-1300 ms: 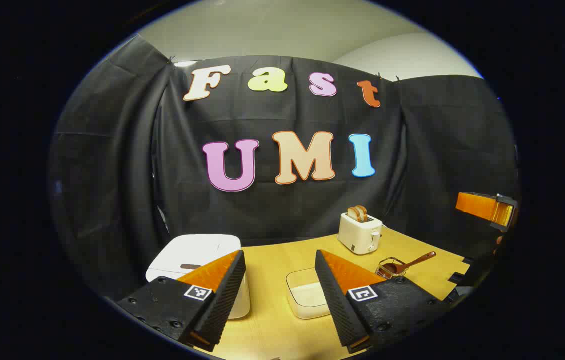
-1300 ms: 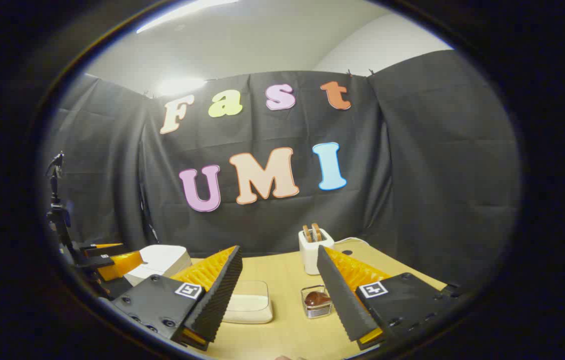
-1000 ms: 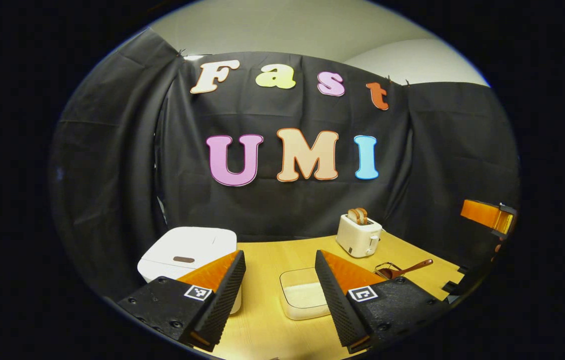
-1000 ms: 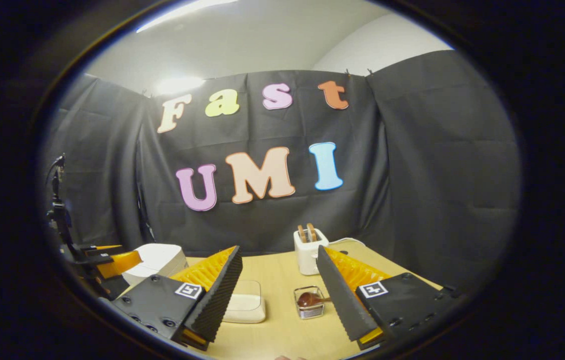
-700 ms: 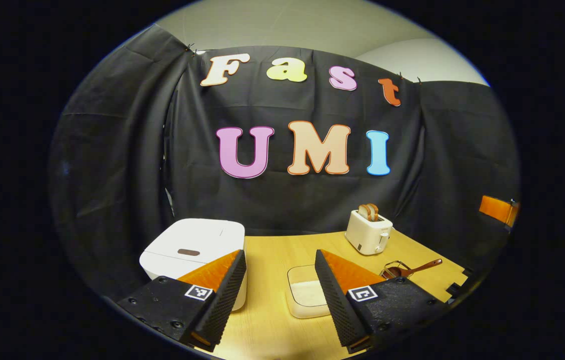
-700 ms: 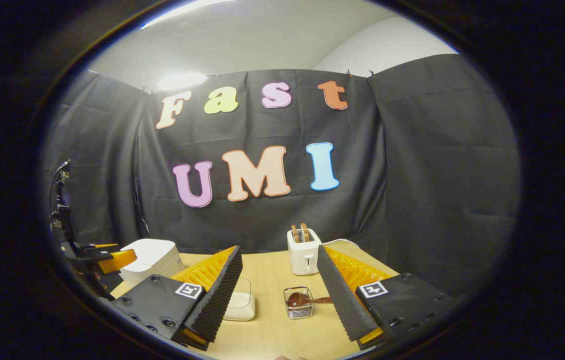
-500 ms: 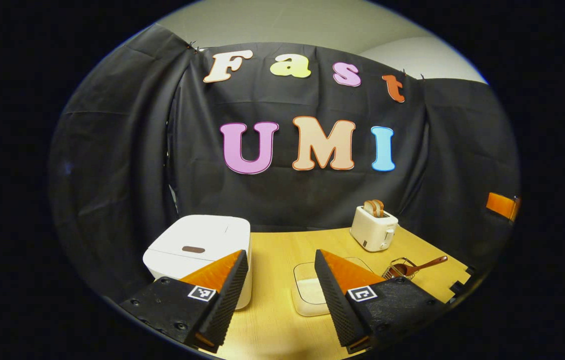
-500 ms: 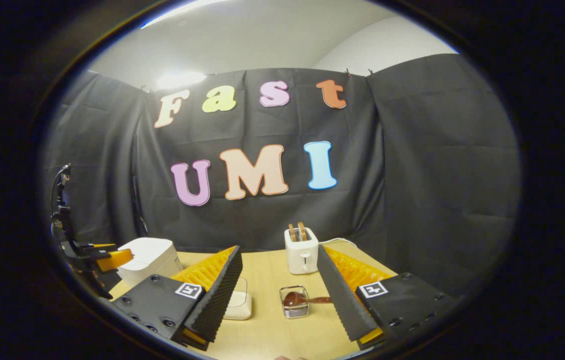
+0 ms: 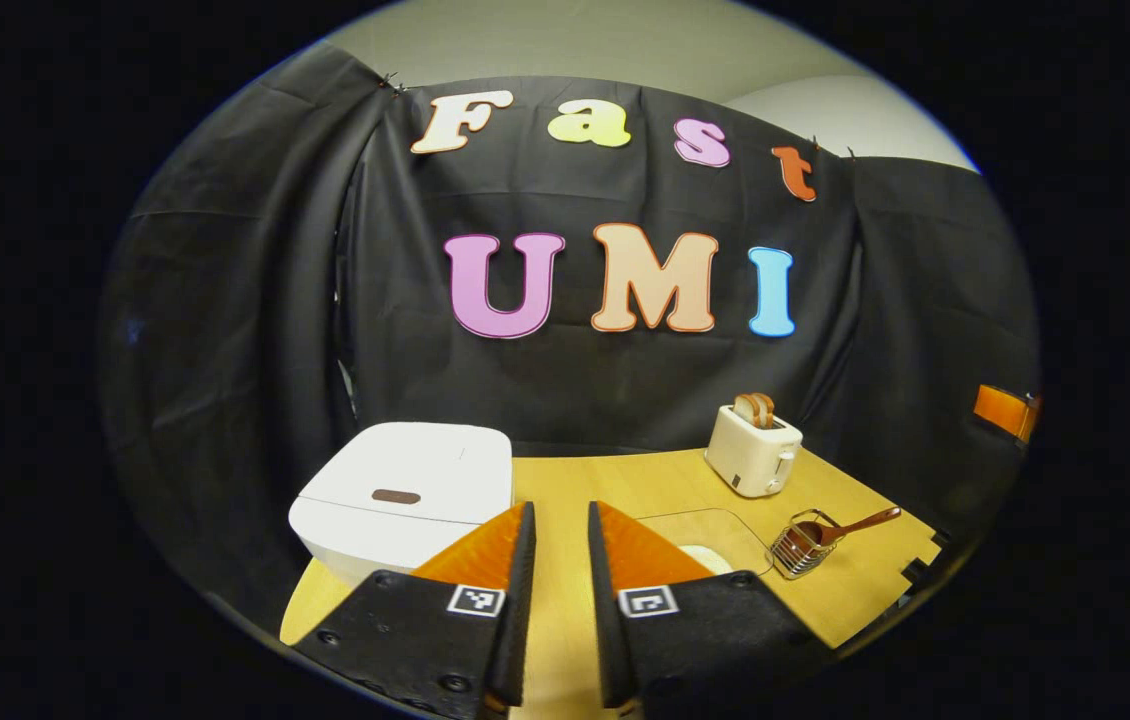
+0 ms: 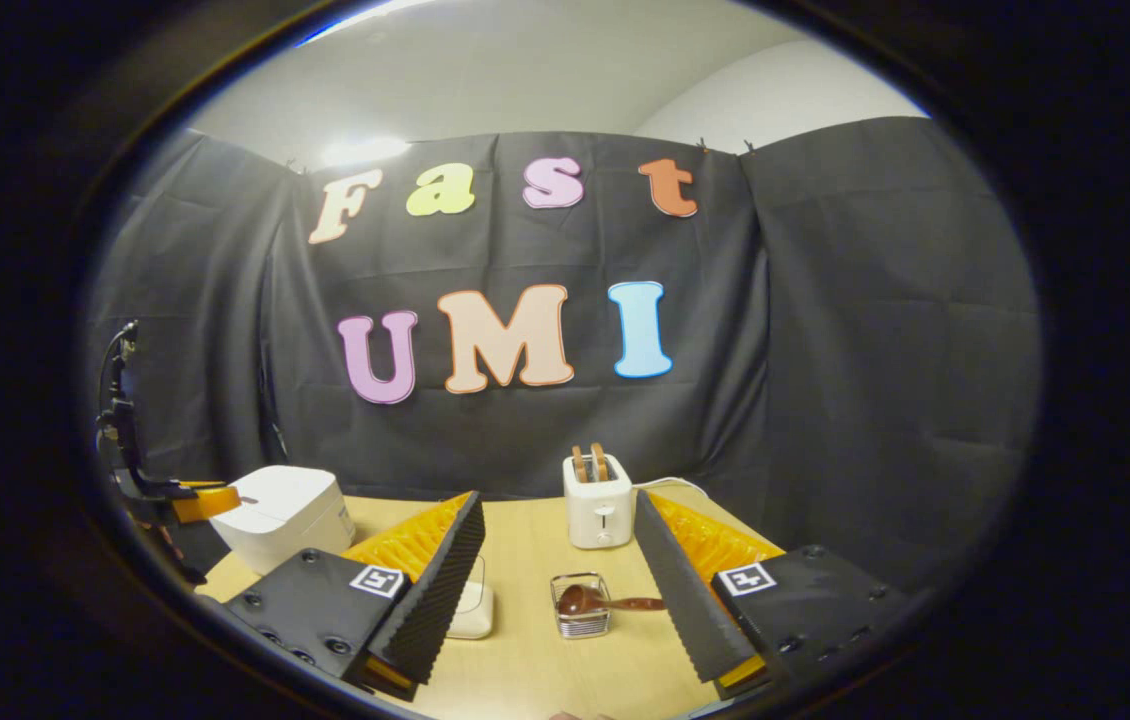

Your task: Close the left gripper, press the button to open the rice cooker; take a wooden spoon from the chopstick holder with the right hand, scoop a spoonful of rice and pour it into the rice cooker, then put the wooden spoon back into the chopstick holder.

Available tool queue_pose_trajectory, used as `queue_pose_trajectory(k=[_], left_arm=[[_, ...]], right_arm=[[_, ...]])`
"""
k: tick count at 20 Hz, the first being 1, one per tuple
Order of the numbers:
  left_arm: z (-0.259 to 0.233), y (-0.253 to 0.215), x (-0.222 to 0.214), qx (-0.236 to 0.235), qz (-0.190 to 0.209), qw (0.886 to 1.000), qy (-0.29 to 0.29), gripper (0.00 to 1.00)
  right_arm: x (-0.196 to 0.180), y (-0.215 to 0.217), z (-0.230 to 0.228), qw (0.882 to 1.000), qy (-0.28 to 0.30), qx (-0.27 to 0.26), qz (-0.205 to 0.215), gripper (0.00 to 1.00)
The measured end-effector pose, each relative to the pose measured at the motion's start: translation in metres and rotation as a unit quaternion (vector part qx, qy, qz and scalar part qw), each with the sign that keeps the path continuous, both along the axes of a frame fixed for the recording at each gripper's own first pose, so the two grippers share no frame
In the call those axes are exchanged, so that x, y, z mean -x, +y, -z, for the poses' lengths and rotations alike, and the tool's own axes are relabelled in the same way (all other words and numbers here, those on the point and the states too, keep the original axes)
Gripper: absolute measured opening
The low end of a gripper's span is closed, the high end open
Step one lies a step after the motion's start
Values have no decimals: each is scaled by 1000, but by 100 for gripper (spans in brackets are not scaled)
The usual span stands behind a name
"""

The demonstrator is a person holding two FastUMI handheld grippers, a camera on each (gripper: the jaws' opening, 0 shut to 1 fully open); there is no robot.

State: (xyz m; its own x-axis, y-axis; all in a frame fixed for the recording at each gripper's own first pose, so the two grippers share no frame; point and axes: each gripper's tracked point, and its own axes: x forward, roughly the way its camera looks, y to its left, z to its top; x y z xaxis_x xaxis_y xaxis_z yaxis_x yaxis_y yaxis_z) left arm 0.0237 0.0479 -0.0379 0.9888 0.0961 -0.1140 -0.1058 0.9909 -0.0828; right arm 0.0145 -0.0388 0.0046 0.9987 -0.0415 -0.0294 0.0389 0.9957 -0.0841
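The white rice cooker (image 9: 405, 480) stands shut at the table's left, its dark button (image 9: 396, 497) on the lid's front. My left gripper (image 9: 561, 508) hovers just right of it, fingers drawn nearly together with a narrow gap and nothing between them. A wooden spoon (image 9: 845, 525) lies in the wire chopstick holder (image 9: 800, 550), handle pointing right. A clear container of rice (image 9: 705, 535) sits between cooker and holder. In the right gripper view, my right gripper (image 10: 557, 498) is open above the holder (image 10: 580, 620) and spoon (image 10: 595, 600); the cooker (image 10: 280, 515) is far left.
A white toaster (image 9: 752, 450) with two bread slices stands at the back of the wooden table (image 9: 615, 485). The other gripper's finger (image 9: 1003, 412) shows at the far right edge. Black cloth walls close in the back and sides.
My left gripper's fingers have closed from wide apart to a narrow gap, and it has drifted right and back from the cooker. The right gripper shifted slightly; it stays open.
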Motion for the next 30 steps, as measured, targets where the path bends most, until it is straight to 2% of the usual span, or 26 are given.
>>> queue_pose_trajectory(k=[1, 2, 5, 6, 8, 13, 17, 24, 30], left_arm=[[2, 4, -1, -2, -3, 1000, 2, 23], [2, 7, -2, -5, -5, 1000, 4, 13], [4, 22, -2, -15, -15, 1000, 5, 12], [4, 28, -3, -15, -18, 1000, 6, 5], [9, 38, -6, -13, -28, 999, 13, 1], [16, 61, -5, 14, -32, 999, 18, 0], [28, 83, -14, 12, -24, 999, 31, 0], [61, 135, -50, 7, -28, 997, 71, 0], [66, 164, -78, 10, -39, 997, 70, 0]], right_arm=[[-2, 2, 1, 1000, 0, -1, 1, 99], [-4, 4, 2, 1000, 0, -1, 1, 97], [-9, 14, 4, 1000, 1, 0, 0, 97], [-11, 17, 6, 1000, 1, 1, 0, 97], [-13, 24, 8, 1000, 1, 0, -3, 97], [-16, 38, 8, 1000, -4, 1, -5, 96], [-19, 45, 11, 1000, 0, 7, -6, 95], [-27, 46, 25, 1000, 17, 0, 10, 95], [-34, 43, 30, 999, 24, 6, 29, 95]])
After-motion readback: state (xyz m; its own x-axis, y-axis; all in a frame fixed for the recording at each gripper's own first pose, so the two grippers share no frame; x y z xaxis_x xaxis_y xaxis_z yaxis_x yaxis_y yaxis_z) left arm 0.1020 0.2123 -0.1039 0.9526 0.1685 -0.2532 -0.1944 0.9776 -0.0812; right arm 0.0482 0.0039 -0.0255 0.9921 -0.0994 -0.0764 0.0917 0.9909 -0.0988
